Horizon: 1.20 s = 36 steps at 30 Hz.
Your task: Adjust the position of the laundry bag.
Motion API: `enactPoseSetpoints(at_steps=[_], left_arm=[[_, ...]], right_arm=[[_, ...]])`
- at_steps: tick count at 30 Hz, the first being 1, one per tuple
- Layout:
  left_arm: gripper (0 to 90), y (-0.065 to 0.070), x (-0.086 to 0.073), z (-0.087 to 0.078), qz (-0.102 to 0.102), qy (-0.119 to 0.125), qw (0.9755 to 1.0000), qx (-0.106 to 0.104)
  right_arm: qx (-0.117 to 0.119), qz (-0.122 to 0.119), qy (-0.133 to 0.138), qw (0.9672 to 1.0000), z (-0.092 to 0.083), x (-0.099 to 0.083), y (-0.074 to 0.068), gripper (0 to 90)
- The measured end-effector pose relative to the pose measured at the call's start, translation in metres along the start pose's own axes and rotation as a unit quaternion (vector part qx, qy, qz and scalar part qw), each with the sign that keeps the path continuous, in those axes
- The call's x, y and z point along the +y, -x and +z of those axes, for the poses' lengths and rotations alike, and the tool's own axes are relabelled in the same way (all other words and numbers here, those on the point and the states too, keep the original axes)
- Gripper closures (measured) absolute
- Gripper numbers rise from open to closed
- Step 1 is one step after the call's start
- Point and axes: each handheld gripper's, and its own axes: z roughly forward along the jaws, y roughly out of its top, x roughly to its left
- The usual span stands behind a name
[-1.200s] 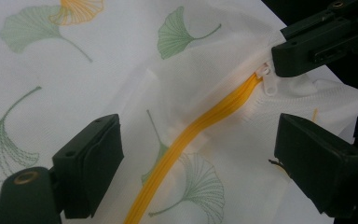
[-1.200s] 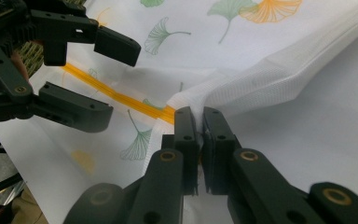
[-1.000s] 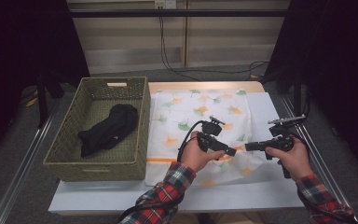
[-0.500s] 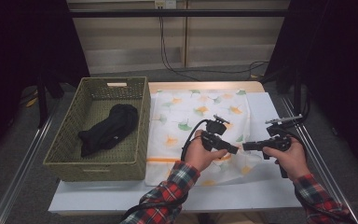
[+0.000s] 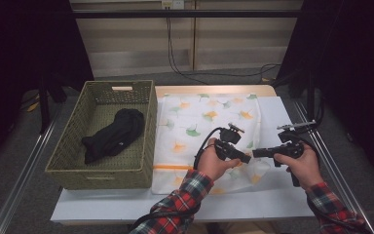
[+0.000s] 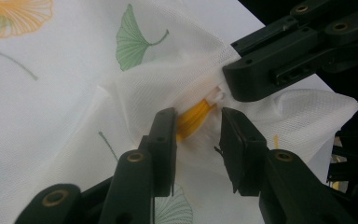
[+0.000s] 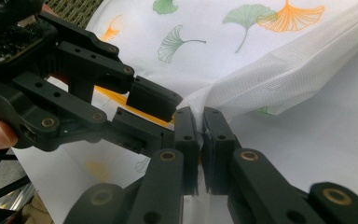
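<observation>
A white cloth [image 5: 199, 117] printed with green and orange ginkgo leaves lies spread on the table. My right gripper [image 5: 256, 153] [image 7: 199, 114] is shut on a raised fold of the cloth near its front right part. My left gripper [image 5: 246, 158] [image 6: 196, 116] points at the same spot. Its jaws have just been closing and stand either side of a bunched bit of cloth [image 6: 196, 119] with an orange print. A gap still shows beside the pads. The right gripper's tip [image 6: 242, 81] sits just beyond the left gripper's jaws, nearly touching them.
A green woven basket [image 5: 148, 127] stands to the left of the cloth and holds a black garment [image 5: 112, 134]. The white tabletop [image 5: 272, 200] shows in front of and right of the cloth. Metal rails run along both table sides.
My left gripper has edged a little right toward the right gripper's tip, and its jaws have narrowed around the cloth fold. The right gripper has kept still, shut on the cloth.
</observation>
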Motion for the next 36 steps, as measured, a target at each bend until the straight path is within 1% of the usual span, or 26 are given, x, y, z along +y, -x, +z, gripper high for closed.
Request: enactPoseSetpoints(at_steps=[2, 3, 4, 7, 8, 10, 11, 12, 14, 15, 16, 17, 18, 20, 21, 22, 23, 24, 25, 26, 30, 31, 32, 34, 35, 36], left_arm=[[65.6, 0.001, -0.001, 0.001, 0.001, -0.002, 1.0000, -0.004], [64.4, 0.001, -0.002, 0.001, 0.004, -0.006, 1.0000, 0.001], [63.9, 0.001, -0.002, 0.001, 0.008, -0.007, 0.9999, 0.000], [63.8, 0.003, -0.002, -0.002, 0.006, -0.005, 1.0000, 0.005], [64.5, 0.003, -0.002, -0.004, 0.006, -0.001, 1.0000, 0.003], [67.8, 0.004, -0.001, -0.010, 0.019, 0.000, 0.9998, 0.009], [68.6, 0.006, 0.000, -0.012, 0.018, -0.001, 0.9998, 0.010], [68.5, 0.006, 0.000, -0.012, 0.022, 0.001, 0.9997, 0.012], [70.6, 0.007, 0.001, -0.013, 0.022, 0.000, 0.9997, 0.006], [70.3, 0.007, 0.001, -0.012, 0.019, 0.005, 0.9998, 0.004], [69.4, 0.007, 0.001, -0.012, 0.027, -0.001, 0.9996, 0.007], [68.6, 0.007, 0.001, -0.011, 0.028, 0.001, 0.9996, 0.009], [67.4, 0.009, 0.000, -0.009, 0.028, 0.011, 0.9995, 0.007], [65.8, 0.009, 0.000, -0.007, 0.039, 0.009, 0.9991, 0.017], [66.6, 0.008, 0.000, -0.005, 0.034, 0.008, 0.9993, 0.014], [69.7, 0.008, -0.001, -0.004, 0.035, 0.000, 0.9992, 0.017], [70.4, 0.005, -0.001, -0.004, 0.039, -0.004, 0.9990, 0.020], [69.3, 0.005, -0.001, -0.002, 0.030, 0.004, 0.9994, 0.019], [69.1, 0.004, -0.002, -0.001, 0.026, 0.003, 0.9995, 0.016], [68.4, 0.004, -0.002, -0.001, 0.022, 0.005, 0.9997, 0.014], [66.9, 0.004, -0.003, 0.000, 0.017, 0.005, 0.9998, 0.009], [66.2, 0.003, -0.002, 0.000, 0.019, -0.001, 0.9998, 0.009], [65.5, 0.003, -0.002, 0.001, 0.013, 0.001, 0.9999, 0.004], [60.4, 0.003, -0.003, 0.003, 0.016, -0.004, 0.9999, 0.003], [60.4, 0.003, -0.003, 0.003, 0.014, -0.007, 0.9999, 0.007], [59.8, 0.003, -0.003, 0.004, 0.008, -0.003, 1.0000, 0.004]], right_arm=[[0.000, 0.002, 0.000, 1.0000, 0.000, 0.000, 0.000, 86.4], [0.000, 0.005, 0.000, 1.0000, 0.001, 0.000, 0.001, 86.4], [0.000, 0.006, 0.000, 1.0000, 0.001, 0.000, 0.001, 86.4], [-0.003, 0.004, 0.001, 1.0000, 0.001, 0.000, 0.000, 86.4], [-0.005, 0.003, 0.002, 1.0000, 0.001, 0.000, 0.000, 86.4], [-0.007, 0.006, 0.003, 1.0000, 0.000, -0.001, 0.002, 86.4], [-0.006, 0.006, 0.003, 1.0000, -0.001, -0.001, 0.003, 86.5], [-0.005, 0.008, 0.003, 0.9999, -0.001, -0.001, 0.003, 86.5], [-0.008, 0.007, 0.003, 0.9999, 0.000, -0.001, 0.003, 86.5], [-0.008, 0.005, 0.002, 1.0000, 0.000, -0.001, 0.002, 86.4], [-0.008, 0.006, 0.001, 1.0000, 0.000, -0.001, 0.001, 86.5], [-0.008, 0.005, 0.003, 0.9999, 0.000, -0.001, 0.001, 86.5], [-0.007, 0.004, 0.001, 1.0000, 0.001, 0.000, 0.001, 86.5], [-0.006, 0.002, 0.001, 1.0000, 0.002, -0.001, -0.001, 86.5], [-0.007, 0.000, 0.000, 1.0000, 0.003, -0.001, -0.001, 86.4], [-0.008, 0.000, -0.004, 1.0000, 0.003, -0.001, -0.001, 86.4], [-0.009, 0.003, -0.002, 0.9999, 0.003, -0.001, -0.001, 86.4], [-0.004, 0.005, -0.001, 1.0000, 0.003, -0.001, 0.000, 86.5], [0.002, 0.008, 0.000, 1.0000, 0.003, -0.001, 0.000, 86.5], [0.000, 0.007, -0.001, 1.0000, 0.003, -0.001, 0.000, 86.5], [-0.001, 0.006, -0.001, 1.0000, 0.003, -0.001, -0.002, 86.5], [-0.001, 0.006, 0.000, 1.0000, 0.003, -0.001, -0.002, 86.5], [-0.001, 0.007, 0.000, 1.0000, 0.004, -0.001, -0.002, 86.5], [0.001, 0.006, 0.003, 1.0000, 0.004, -0.001, -0.002, 86.5], [0.000, 0.006, 0.002, 1.0000, 0.004, -0.001, -0.003, 86.5], [0.000, 0.007, 0.002, 1.0000, 0.005, -0.001, -0.003, 86.5]])
